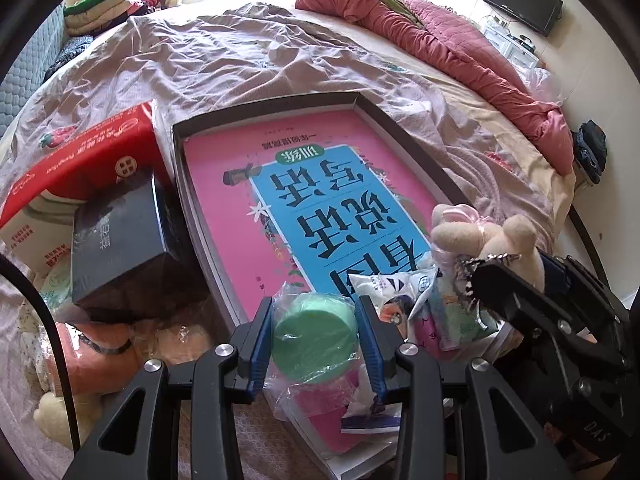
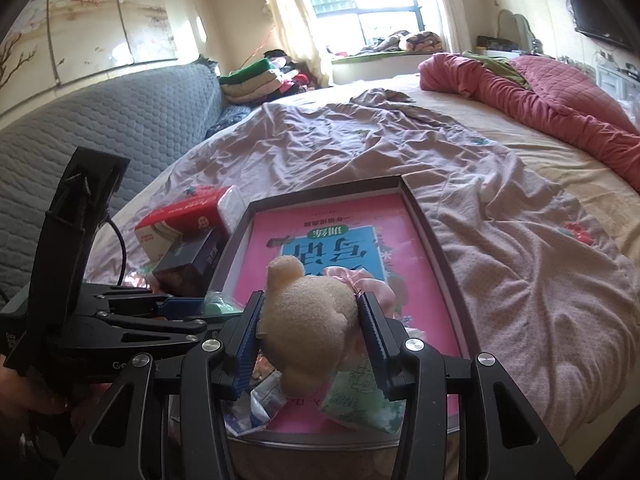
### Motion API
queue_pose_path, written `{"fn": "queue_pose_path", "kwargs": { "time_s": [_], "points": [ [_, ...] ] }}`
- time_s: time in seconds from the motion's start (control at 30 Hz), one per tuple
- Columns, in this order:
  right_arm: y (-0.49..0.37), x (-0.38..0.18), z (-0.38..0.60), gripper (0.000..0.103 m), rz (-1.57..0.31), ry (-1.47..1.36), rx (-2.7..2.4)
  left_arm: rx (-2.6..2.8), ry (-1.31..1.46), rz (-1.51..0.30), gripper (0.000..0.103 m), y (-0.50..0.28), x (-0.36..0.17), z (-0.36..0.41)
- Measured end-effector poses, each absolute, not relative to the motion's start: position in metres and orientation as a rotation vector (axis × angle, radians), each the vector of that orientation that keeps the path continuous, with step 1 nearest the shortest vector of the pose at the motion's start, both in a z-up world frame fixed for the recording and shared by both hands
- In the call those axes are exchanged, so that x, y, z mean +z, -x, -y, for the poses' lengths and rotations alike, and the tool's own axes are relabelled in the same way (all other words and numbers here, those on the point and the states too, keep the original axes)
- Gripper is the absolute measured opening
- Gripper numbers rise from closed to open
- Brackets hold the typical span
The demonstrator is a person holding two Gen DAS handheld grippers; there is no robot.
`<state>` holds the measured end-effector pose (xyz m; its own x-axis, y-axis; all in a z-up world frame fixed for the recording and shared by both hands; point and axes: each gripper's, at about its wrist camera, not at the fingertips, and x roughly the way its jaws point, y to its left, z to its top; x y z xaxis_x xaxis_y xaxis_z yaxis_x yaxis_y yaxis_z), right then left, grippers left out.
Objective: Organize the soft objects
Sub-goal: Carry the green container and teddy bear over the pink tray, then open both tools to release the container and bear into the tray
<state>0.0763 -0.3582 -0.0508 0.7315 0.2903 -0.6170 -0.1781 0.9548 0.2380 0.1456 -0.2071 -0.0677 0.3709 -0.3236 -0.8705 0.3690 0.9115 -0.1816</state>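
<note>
My left gripper (image 1: 316, 332) is shut on a green round sponge in clear plastic wrap (image 1: 314, 340), held over the near end of a shallow dark box (image 1: 416, 152). A pink and blue book (image 1: 320, 196) lies in the box. My right gripper (image 2: 310, 336) is shut on a cream plush bear with a pink ribbon (image 2: 308, 320), also over the box's near end; the bear shows in the left wrist view (image 1: 484, 236). Small tissue packs (image 1: 436, 308) lie in the box beneath both grippers.
A red tissue box (image 1: 80, 160) and a dark blue box (image 1: 120, 248) sit left of the shallow box. Orange and cream plush toys (image 1: 92, 364) lie at the lower left. A red quilt (image 1: 460, 52) lies across the bed's far right. Folded clothes (image 2: 256, 80) are stacked by the grey headboard (image 2: 100, 128).
</note>
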Motion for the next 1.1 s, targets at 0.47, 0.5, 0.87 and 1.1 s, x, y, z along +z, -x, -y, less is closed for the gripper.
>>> {"fn": "queue_pose_path", "kwargs": {
  "time_s": [0.47, 0.5, 0.87, 1.1],
  "points": [
    [-0.072, -0.067, 0.351, 0.051, -0.712, -0.120, 0.319, -0.456, -0.046, -1.108, 0.041, -0.148, -0.074, 0.211],
    [-0.073, -0.068, 0.351, 0.052, -0.712, -0.119, 0.325, -0.457, -0.046, -1.109, 0.041, -0.148, -0.074, 0.211],
    [-0.071, -0.070, 0.344, 0.061, -0.736, -0.115, 0.393, -0.421, -0.108, -1.105, 0.042, -0.154, -0.071, 0.211],
    [-0.071, -0.074, 0.344, 0.068, -0.759, -0.105, 0.378, -0.440, -0.115, -1.126, 0.042, -0.160, -0.071, 0.213]
  ]
}}
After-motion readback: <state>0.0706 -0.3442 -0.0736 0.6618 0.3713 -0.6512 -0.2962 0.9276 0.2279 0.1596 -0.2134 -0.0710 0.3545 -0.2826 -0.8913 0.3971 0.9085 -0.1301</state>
